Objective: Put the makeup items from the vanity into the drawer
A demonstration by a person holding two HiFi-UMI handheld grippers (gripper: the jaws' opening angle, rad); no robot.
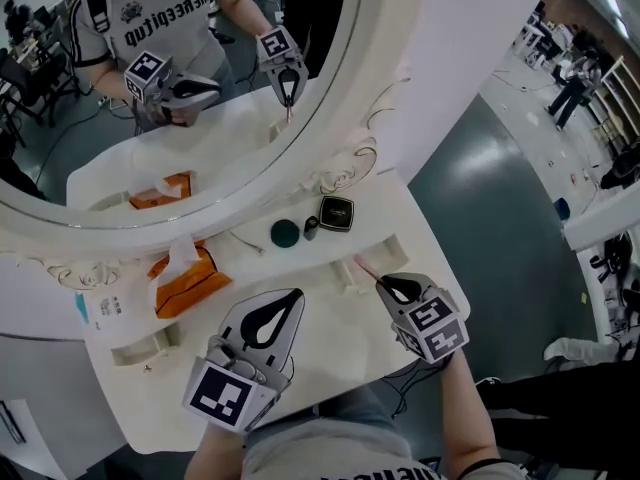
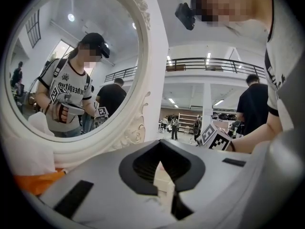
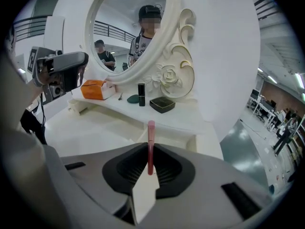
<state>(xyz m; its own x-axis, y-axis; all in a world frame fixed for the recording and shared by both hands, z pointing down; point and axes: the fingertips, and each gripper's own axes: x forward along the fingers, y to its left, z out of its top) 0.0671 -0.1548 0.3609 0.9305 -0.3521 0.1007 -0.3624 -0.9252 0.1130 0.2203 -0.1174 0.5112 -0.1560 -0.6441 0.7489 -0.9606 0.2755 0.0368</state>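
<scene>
Pink stick [image 3: 150, 131], pinched by my right gripper's [image 3: 150, 148] jaws, points lengthwise toward the mirror [image 3: 125, 32]; left gripper [image 2: 160, 142] jaws pressed together.

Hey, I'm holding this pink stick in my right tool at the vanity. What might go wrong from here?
The pink stick is pinched by the right tool with a long part sticking out past the tips, so it may swivel or slip. Its free end points toward the raised shelf and might bump the edge. I cannot make out an open drawer, so letting go now would likely leave it on the tabletop.
</scene>
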